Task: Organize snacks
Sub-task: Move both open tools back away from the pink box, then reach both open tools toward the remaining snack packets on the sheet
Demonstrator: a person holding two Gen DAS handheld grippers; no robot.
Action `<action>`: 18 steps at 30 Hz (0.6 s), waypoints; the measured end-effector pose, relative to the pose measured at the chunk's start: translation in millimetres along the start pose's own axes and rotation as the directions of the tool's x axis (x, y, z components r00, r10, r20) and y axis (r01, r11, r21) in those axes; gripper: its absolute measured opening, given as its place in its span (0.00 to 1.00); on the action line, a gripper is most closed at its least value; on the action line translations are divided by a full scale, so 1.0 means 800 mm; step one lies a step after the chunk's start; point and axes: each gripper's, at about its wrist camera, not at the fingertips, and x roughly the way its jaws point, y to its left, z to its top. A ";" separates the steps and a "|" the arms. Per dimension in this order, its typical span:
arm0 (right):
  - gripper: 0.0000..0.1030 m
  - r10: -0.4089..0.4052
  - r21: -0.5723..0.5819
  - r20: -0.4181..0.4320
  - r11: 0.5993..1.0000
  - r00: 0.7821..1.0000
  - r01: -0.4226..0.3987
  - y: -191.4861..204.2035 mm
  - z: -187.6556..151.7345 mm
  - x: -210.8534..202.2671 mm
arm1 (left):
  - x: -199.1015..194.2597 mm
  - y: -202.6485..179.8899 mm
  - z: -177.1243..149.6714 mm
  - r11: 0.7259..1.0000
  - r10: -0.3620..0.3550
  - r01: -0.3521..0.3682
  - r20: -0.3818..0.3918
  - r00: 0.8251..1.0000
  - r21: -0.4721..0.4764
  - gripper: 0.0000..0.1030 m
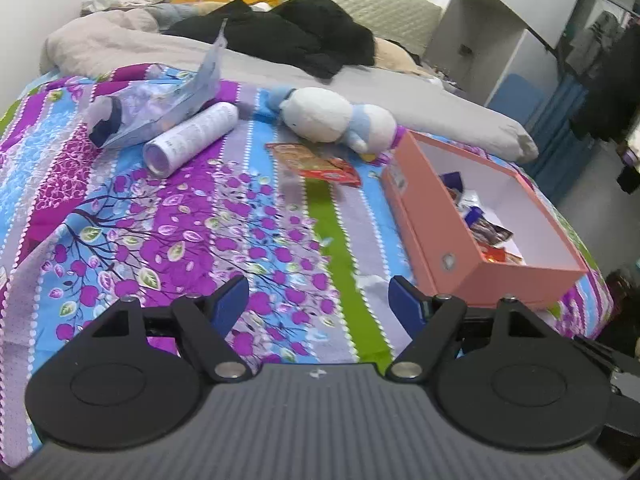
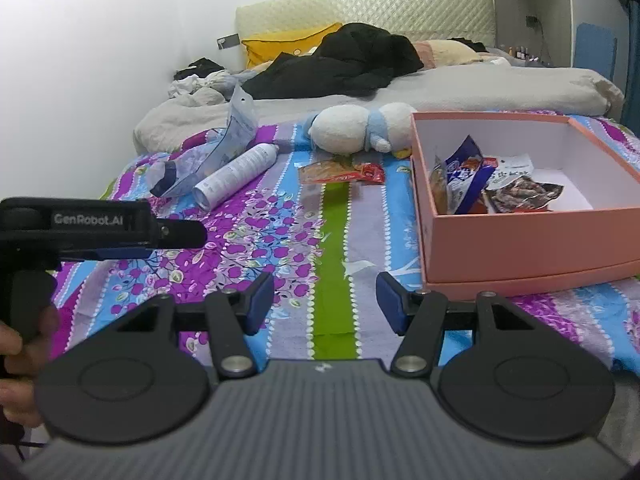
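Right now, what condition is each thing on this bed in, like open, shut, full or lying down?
Left gripper: open, holding nothing.
Right gripper: open, holding nothing.
Pink box: lidless, partly filled with snacks.
Red snack packet: lying flat outside the box.
White spray can: lying on its side.
Plush toy: lying down.

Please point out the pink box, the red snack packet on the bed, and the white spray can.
pink box [image 2: 532, 246], right wrist view, front wall.
red snack packet [image 2: 340, 173], right wrist view, middle.
white spray can [image 2: 236, 174], right wrist view, body.

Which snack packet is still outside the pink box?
The red-orange snack packet lying on the bedspread beside the plush toy; the other packets sit inside the pink box.
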 end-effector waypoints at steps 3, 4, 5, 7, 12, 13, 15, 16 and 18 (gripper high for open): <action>0.58 0.011 -0.008 -0.006 1.000 1.000 -0.011 0.001 0.004 0.012 | 0.011 0.010 0.007 1.000 0.024 -0.024 0.008 1.000 -0.009 0.81; 0.69 0.009 -0.014 -0.005 1.000 1.000 -0.009 0.002 0.005 0.017 | 0.015 0.014 0.009 0.999 0.032 -0.032 0.011 0.999 -0.010 0.83; 0.77 0.005 -0.016 0.006 1.000 1.000 -0.005 0.002 0.006 0.021 | 0.019 0.018 0.012 0.999 0.040 -0.040 0.014 0.999 -0.015 0.88; 0.91 -0.008 -0.009 0.030 1.000 1.000 0.008 0.003 0.007 0.028 | 0.027 0.029 0.018 0.998 0.048 -0.048 0.017 0.999 -0.034 0.90; 0.91 0.020 0.005 0.017 1.000 1.000 -0.020 0.012 0.009 0.054 | 0.056 0.060 0.025 0.993 0.099 -0.098 0.005 0.995 -0.066 0.90; 0.91 0.020 0.007 0.016 1.000 1.000 -0.020 0.015 0.010 0.061 | 0.061 0.067 0.026 0.992 0.106 -0.106 0.003 0.994 -0.074 0.90; 0.91 0.026 0.017 0.014 1.000 1.000 -0.026 0.018 0.011 0.073 | 0.072 0.081 0.028 0.989 0.115 -0.114 -0.002 0.993 -0.091 0.90; 0.91 0.028 0.023 0.011 0.999 1.000 -0.028 0.019 0.013 0.080 | 0.077 0.086 0.030 0.989 0.113 -0.114 -0.006 0.994 -0.100 0.90; 0.91 0.033 0.032 0.012 0.999 0.999 -0.033 0.023 0.017 0.095 | 0.089 0.097 0.032 0.987 0.109 -0.110 -0.013 0.994 -0.117 0.90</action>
